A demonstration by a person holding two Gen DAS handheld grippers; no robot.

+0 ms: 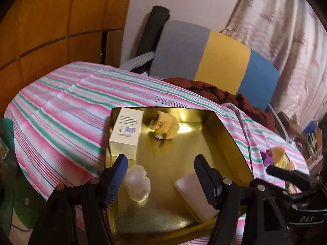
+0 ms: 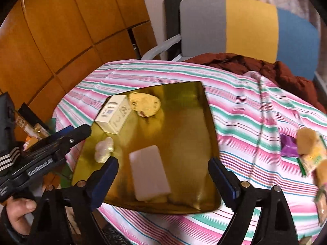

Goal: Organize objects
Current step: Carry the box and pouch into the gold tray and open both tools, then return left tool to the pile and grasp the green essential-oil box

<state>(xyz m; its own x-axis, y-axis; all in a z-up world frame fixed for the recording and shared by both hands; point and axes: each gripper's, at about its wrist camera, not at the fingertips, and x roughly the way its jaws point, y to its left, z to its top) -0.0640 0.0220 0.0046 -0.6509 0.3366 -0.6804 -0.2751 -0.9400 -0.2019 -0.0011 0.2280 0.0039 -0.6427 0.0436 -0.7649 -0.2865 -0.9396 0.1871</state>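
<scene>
A gold metal tray (image 1: 216, 134) (image 2: 192, 106) lies on a striped tablecloth. In it are a cream carton (image 1: 126, 131) (image 2: 114, 115), a tan knitted item (image 1: 166, 125) (image 2: 146, 104), a clear lumpy piece (image 1: 139, 181) (image 2: 104, 149) and a white block (image 1: 194, 196) (image 2: 148, 175). My left gripper (image 1: 160, 172) hovers open over the tray's near end, between the clear piece and the block. My right gripper (image 2: 163, 175) stands open above the tray's near edge, its fingers either side of the white block. The left gripper (image 2: 67, 136) also shows at the tray's left side.
Yellow packets and a purple wrapper (image 2: 306, 151) (image 1: 280, 157) lie on the cloth right of the tray. A brown jacket (image 2: 265, 67) drapes over a grey, yellow and blue chair (image 2: 251, 22) behind the table. Wooden panelling (image 2: 61, 30) stands at left, with clutter by the table's left edge.
</scene>
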